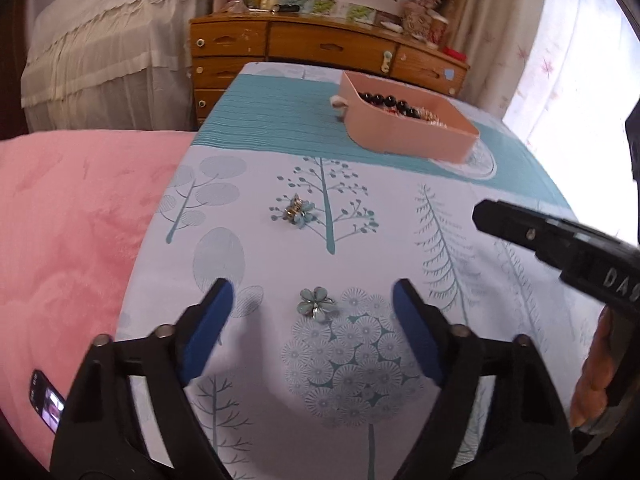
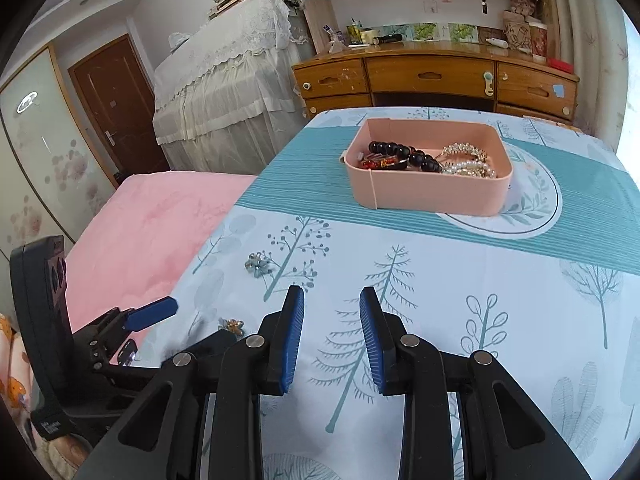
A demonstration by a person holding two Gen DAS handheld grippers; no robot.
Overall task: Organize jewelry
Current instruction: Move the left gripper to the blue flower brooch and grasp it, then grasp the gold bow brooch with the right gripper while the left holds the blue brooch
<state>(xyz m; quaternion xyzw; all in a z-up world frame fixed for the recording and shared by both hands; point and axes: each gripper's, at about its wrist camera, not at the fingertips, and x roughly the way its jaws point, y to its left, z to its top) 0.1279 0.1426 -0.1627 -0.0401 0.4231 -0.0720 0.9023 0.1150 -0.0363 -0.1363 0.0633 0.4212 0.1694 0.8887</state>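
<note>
The pink box [image 2: 428, 196] already holds beads and pearls; two flower brooches [image 1: 316, 305] remain on the counter [image 1: 400, 240]. Left gripper [image 1: 313, 300] wide around one, right gripper [image 2: 332, 336] narrow, empty.

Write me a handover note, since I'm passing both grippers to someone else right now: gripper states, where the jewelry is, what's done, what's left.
Left gripper: open, straddling the near flower piece, not touching it.
Right gripper: jaws partly apart, empty, over bare tablecloth.
Done: black beads and pearl pieces lie in the pink box.
Left: near flower piece and far flower piece still go into the box.
</note>
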